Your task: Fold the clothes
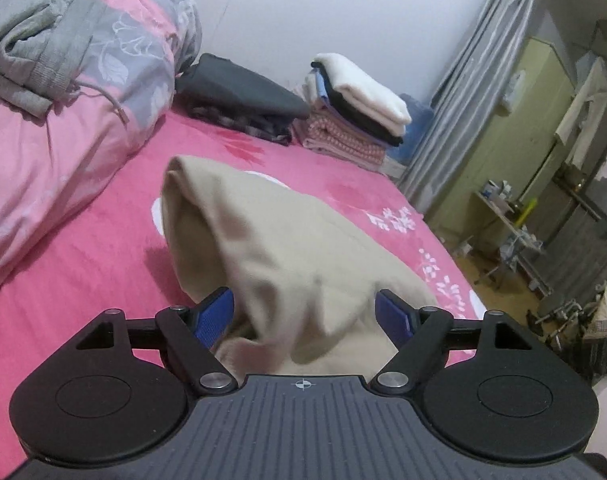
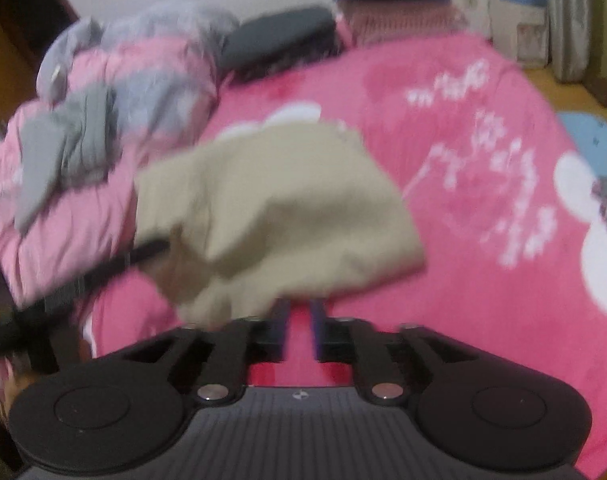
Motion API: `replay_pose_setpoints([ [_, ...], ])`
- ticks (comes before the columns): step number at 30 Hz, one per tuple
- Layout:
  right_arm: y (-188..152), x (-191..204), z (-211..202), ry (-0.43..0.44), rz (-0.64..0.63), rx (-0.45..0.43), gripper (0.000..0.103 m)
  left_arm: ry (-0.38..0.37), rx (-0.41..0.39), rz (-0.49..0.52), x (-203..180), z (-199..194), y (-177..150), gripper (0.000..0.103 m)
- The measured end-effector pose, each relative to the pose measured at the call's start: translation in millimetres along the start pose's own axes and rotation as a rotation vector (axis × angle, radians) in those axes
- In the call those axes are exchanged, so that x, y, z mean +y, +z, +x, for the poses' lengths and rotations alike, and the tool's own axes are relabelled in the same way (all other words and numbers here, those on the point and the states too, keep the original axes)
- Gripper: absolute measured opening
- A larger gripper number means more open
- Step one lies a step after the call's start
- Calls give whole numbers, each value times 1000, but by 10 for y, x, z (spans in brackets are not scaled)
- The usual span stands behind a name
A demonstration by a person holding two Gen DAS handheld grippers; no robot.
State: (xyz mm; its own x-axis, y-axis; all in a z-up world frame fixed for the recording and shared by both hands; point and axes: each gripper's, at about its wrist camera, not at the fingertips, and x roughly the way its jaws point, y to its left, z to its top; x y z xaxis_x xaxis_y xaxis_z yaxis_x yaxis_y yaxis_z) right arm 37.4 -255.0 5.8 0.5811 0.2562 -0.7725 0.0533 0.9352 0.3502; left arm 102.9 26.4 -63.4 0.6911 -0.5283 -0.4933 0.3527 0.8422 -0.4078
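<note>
Covering the bed (image 1: 103,248) is a bright pink sheet printed with white shapes and lettering, and a pink and grey floral duvet (image 1: 63,128) is bunching along its left side with a grey hooded sweatshirt (image 1: 27,40) lying on top. Folded dark garments (image 1: 239,96) and a stack of folded clothes (image 1: 355,108) are sitting by the white wall at the far end. Grey curtains (image 1: 471,92) are hanging at the right, with a cluttered room showing beyond them.

A beige garment (image 1: 279,240) is lying loosely doubled in the middle of the bed. The left hand-held gripper (image 1: 305,312) is hovering low over its near edge with its blue-padded jaws standing wide apart, cloth bulging between them without being pinched. The right hand-held gripper (image 2: 301,320) is pointing at the garment's near edge in a blurred view; its jaws are sitting close with a narrow gap, and I cannot tell whether they are pinching any fabric.
</note>
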Motion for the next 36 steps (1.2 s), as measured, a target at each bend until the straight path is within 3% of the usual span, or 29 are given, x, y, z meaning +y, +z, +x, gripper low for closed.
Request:
replay_pose_setpoints([
  [2,139,11,11,0,0,-42,44,2,4,-2,-15,15,-14,78],
  [6,397,170,192,28,-15,-71,48,-3,14,-6,1,88,-41,77],
  [11,655,541,499,73,-121,-67,68,-31,32,-6,56,209,-109,60],
  [14,793,851,724,86,-238,-56,79,-53,31,19,51,228,-175,56],
  [20,885,1329,1360,106,-385,60,85,-112,32,12,97,219,-249,50],
  [25,801,1557,1762,40,-551,101,90,-152,41,28,74,214,-307,49],
  [28,706,1601,1942,-30,-662,108,89,-161,46,46,33,232,-335,49],
  [29,675,1593,1977,-61,-690,102,85,-163,47,52,20,238,-341,49],
  [33,610,1515,1896,-91,-729,66,59,-173,51,72,-14,249,-356,49],
  [35,570,1497,1791,-100,-735,42,39,-178,52,80,-23,246,-363,49],
  [36,549,1493,1734,-101,-737,27,36,-181,53,83,-28,243,-367,49],
])
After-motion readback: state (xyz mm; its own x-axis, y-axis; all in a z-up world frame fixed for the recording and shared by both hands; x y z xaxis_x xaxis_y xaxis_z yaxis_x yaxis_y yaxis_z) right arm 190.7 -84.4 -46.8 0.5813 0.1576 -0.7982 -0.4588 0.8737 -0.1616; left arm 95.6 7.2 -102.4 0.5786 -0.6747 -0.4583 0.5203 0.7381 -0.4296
